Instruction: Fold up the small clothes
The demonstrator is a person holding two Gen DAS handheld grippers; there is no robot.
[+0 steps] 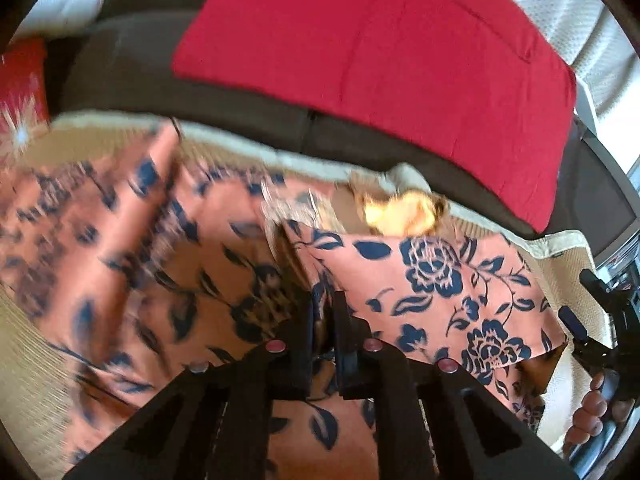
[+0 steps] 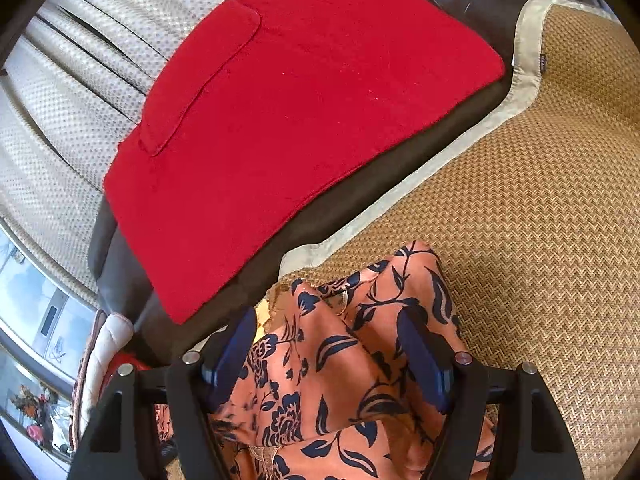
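An orange garment with a dark blue flower print (image 1: 440, 280) lies crumpled on a woven mat (image 2: 540, 200). In the left wrist view its left part is blurred. My left gripper (image 1: 325, 314) is shut on a fold of this fabric near the garment's middle, and a strip of cloth shows between its black fingers. My right gripper (image 2: 328, 346) stands open over one end of the garment (image 2: 340, 360), its blue pads (image 2: 424, 356) wide apart on either side of the cloth and not pressing it. The right gripper (image 1: 600, 320) also shows at the right edge of the left wrist view, held by a hand (image 1: 590, 408).
A folded red cloth (image 2: 280, 120) lies on the dark brown cushion (image 2: 320, 216) just beyond the mat's pale border (image 2: 400, 196). A white dotted cover (image 2: 60, 100) lies behind it. Bare mat stretches to the right of the garment. Household items (image 2: 40, 400) sit low at the left.
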